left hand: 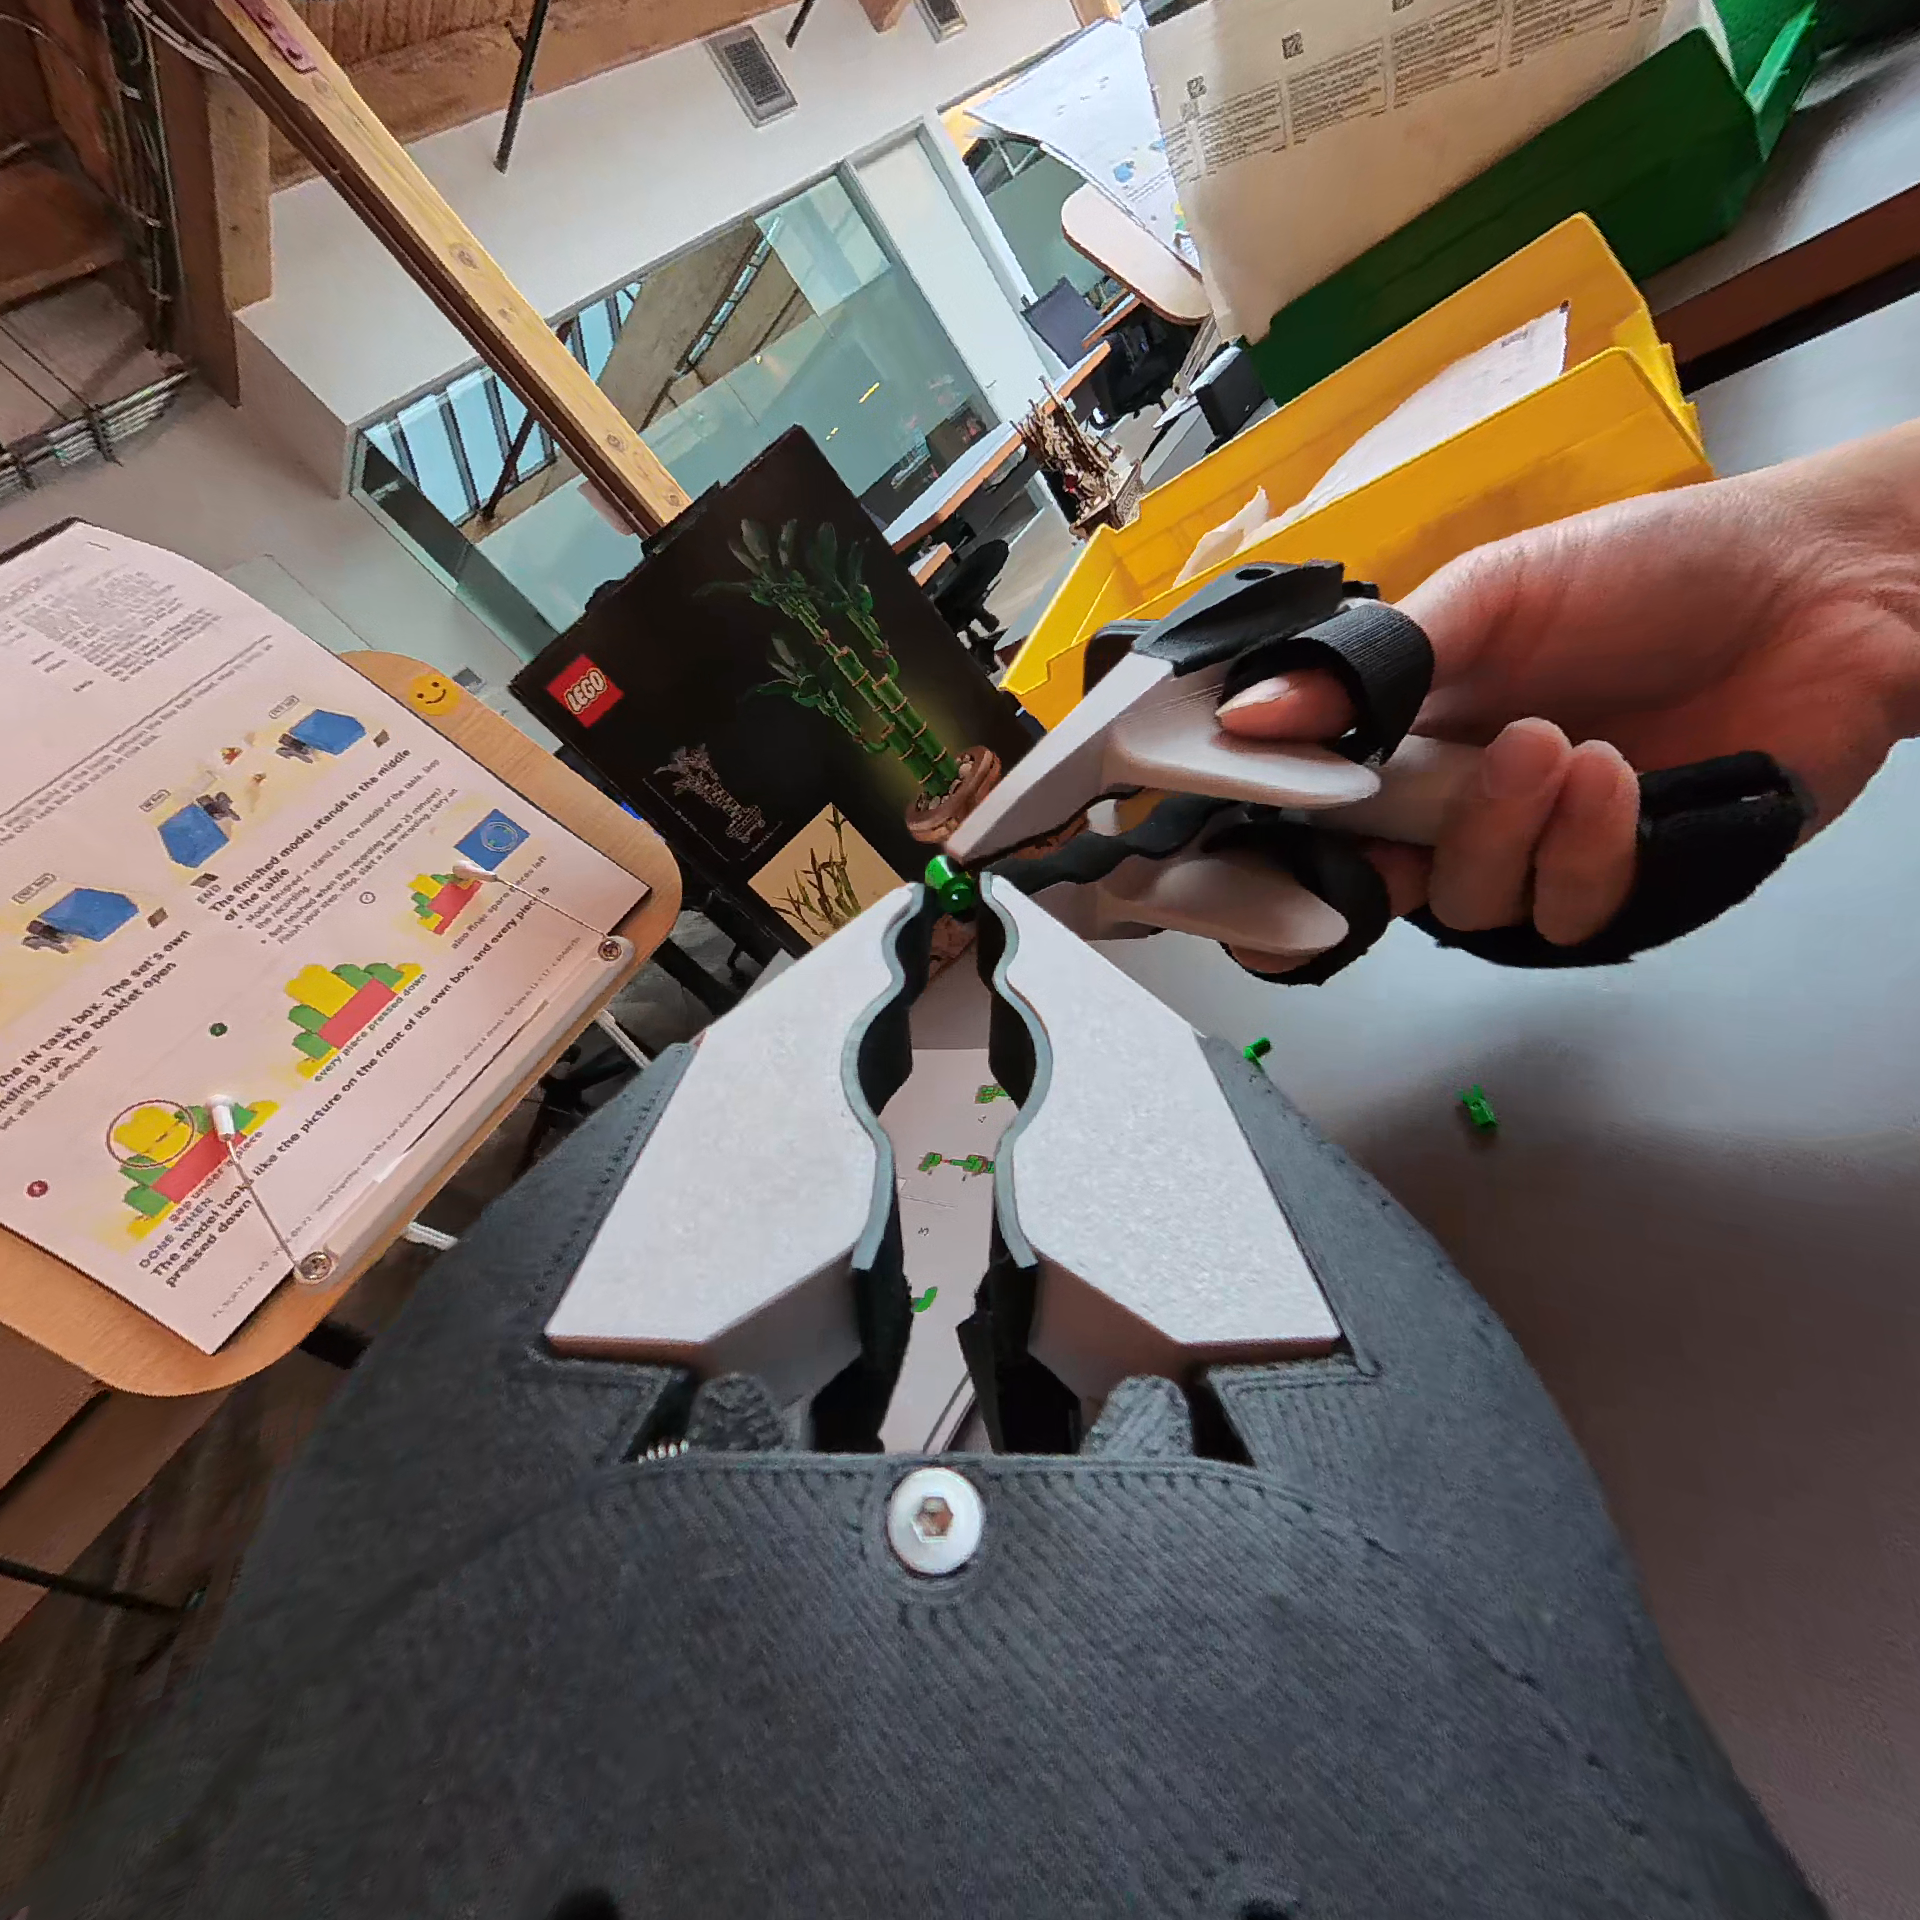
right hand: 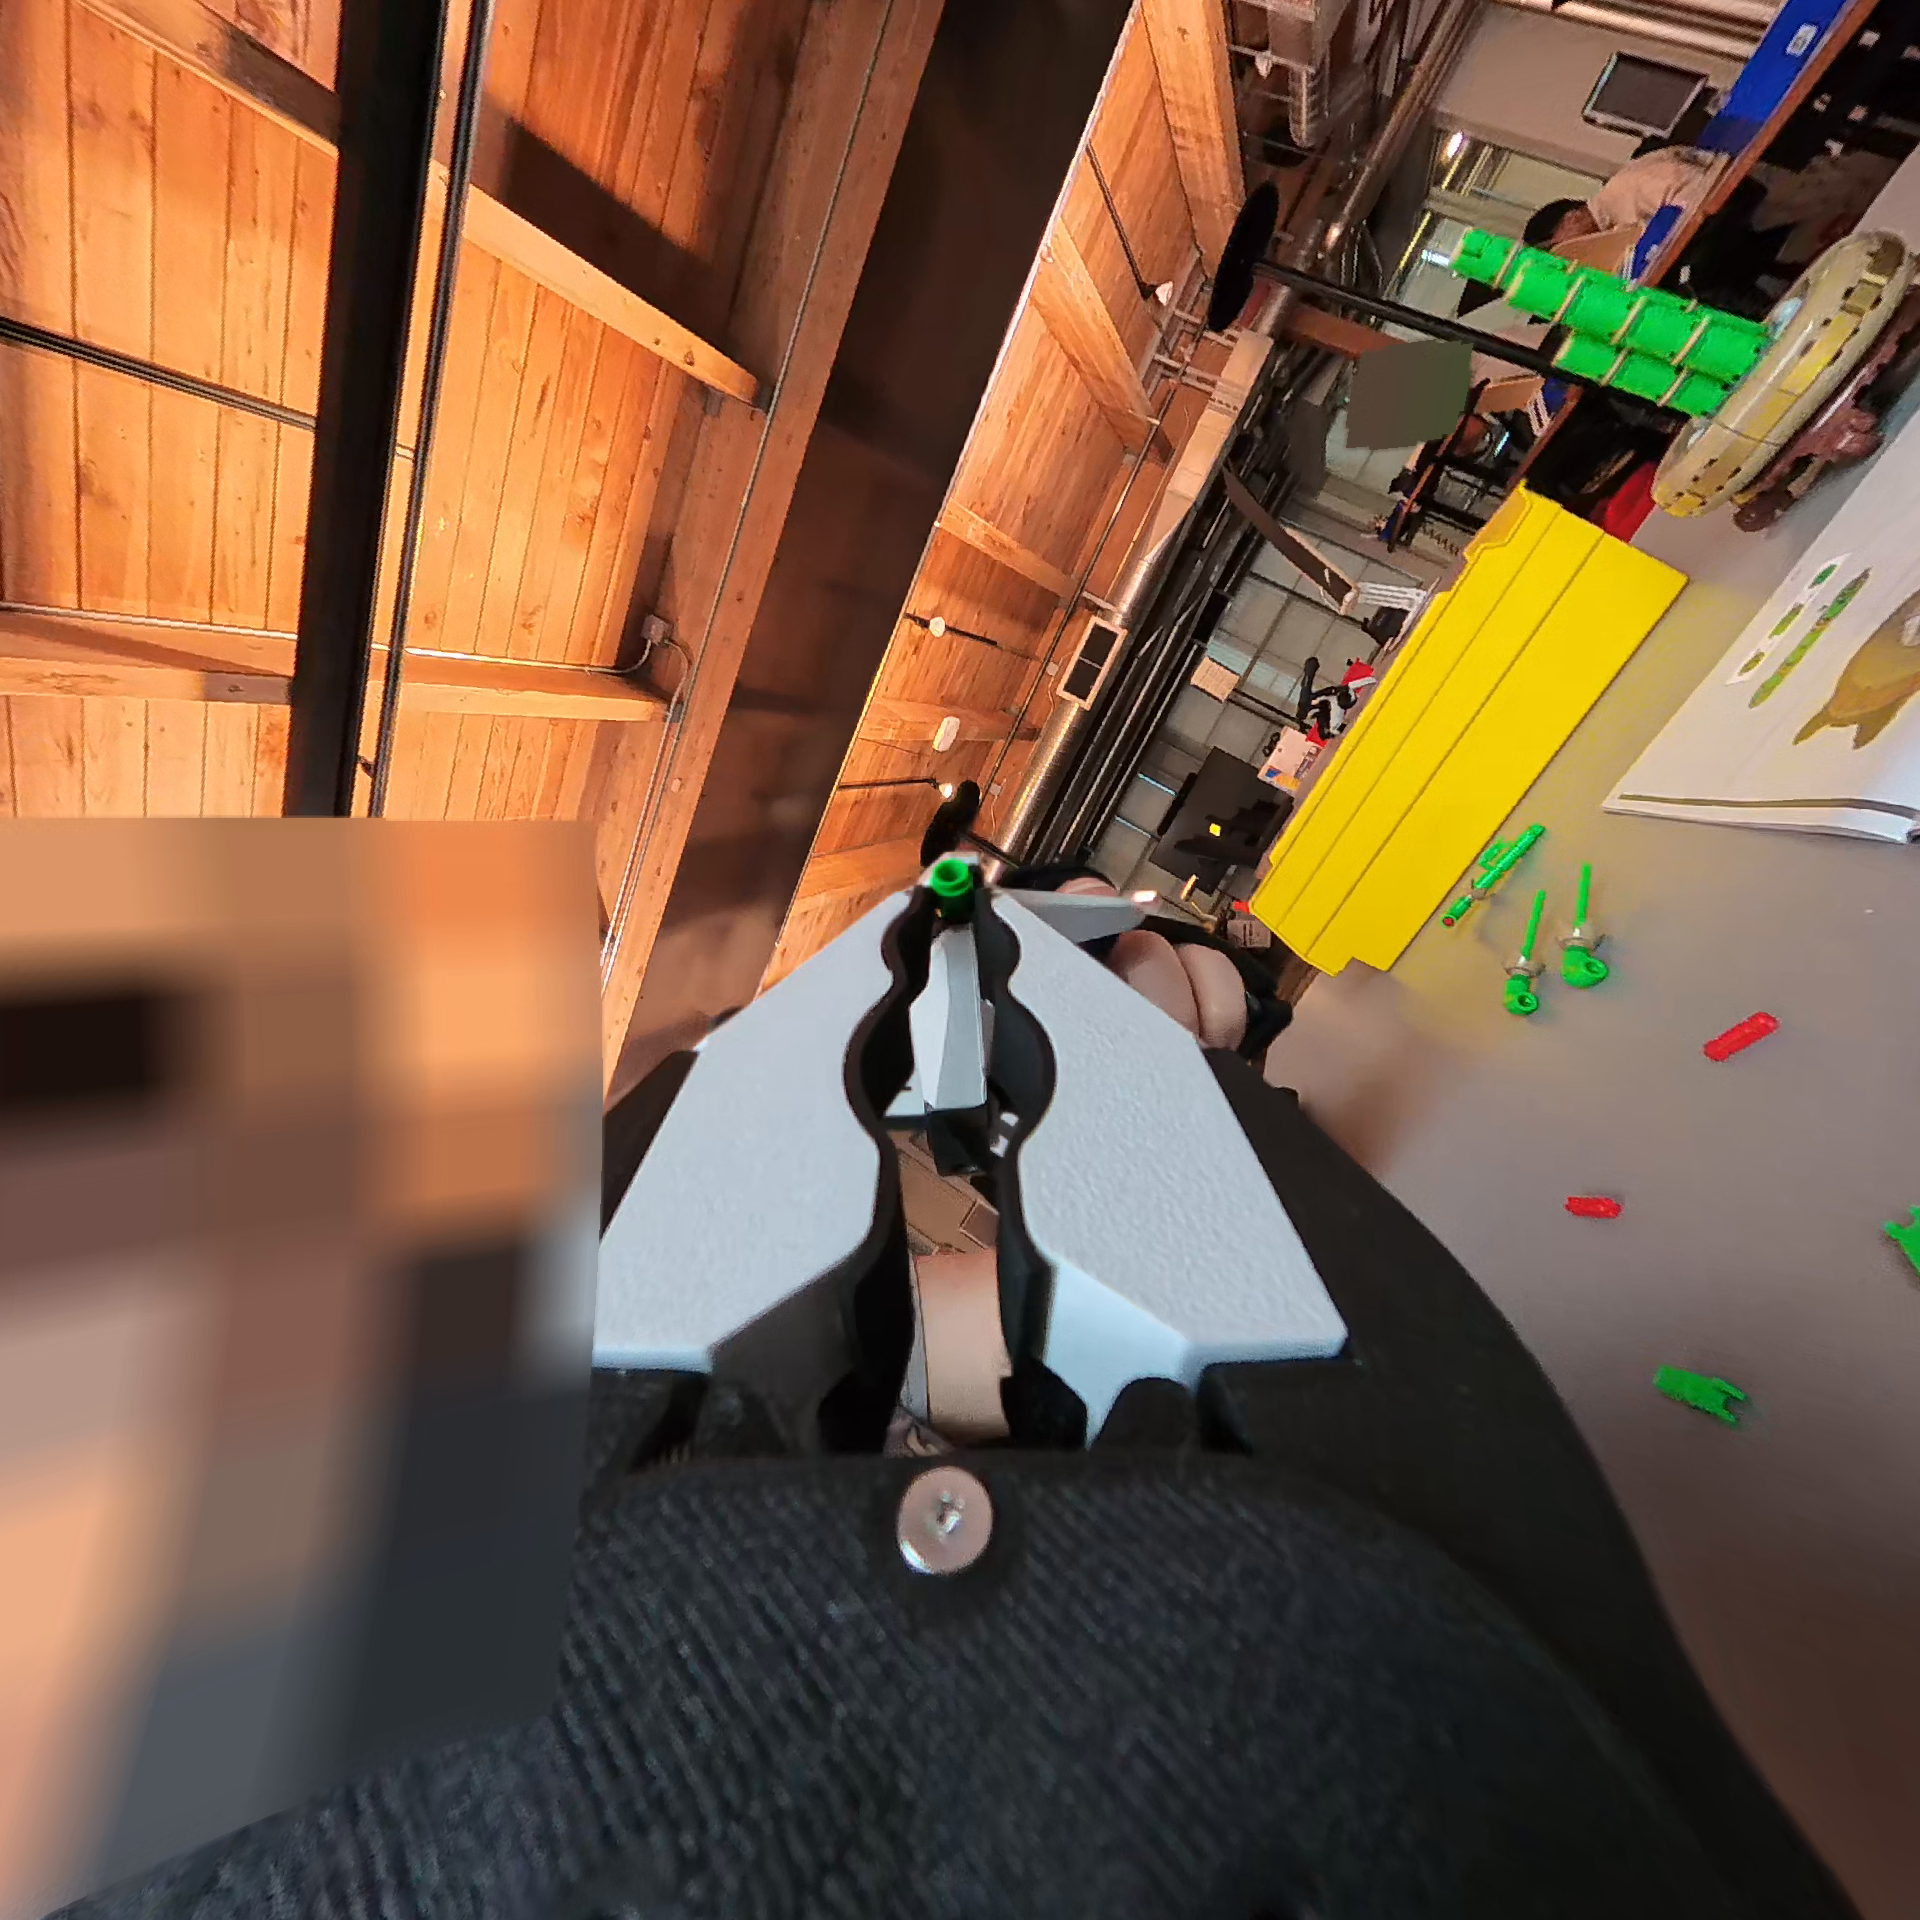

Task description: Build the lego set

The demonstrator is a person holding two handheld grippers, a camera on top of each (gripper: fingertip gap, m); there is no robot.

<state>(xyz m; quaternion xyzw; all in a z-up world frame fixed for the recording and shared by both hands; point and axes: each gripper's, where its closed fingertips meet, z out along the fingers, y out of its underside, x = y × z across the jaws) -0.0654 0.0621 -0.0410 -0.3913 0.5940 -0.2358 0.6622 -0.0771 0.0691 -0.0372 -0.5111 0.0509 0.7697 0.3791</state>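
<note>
A small green round Lego piece [left hand: 948, 883] is pinched between the tips of my left gripper [left hand: 951, 902], held up above the table. My right gripper [left hand: 968, 850], held in a hand, comes in from the right and its tips meet the same piece. In the right wrist view the green piece [right hand: 950, 876] sits at the tips of my right gripper [right hand: 950, 896], with the left gripper [right hand: 951, 1039] showing through the gap behind. The built green bamboo stalks [right hand: 1621, 322] stand on a tan round base [right hand: 1787, 395] farther off on the grey table.
Yellow bins [left hand: 1403, 488] [right hand: 1475, 727] stand at the table's far side. The black set box [left hand: 769, 686] and a sheet on a wooden board [left hand: 260, 883] stand to the left. The open booklet [right hand: 1818, 707], loose green pieces [right hand: 1527, 966] [left hand: 1475, 1107] and red pieces [right hand: 1740, 1036] lie on the table.
</note>
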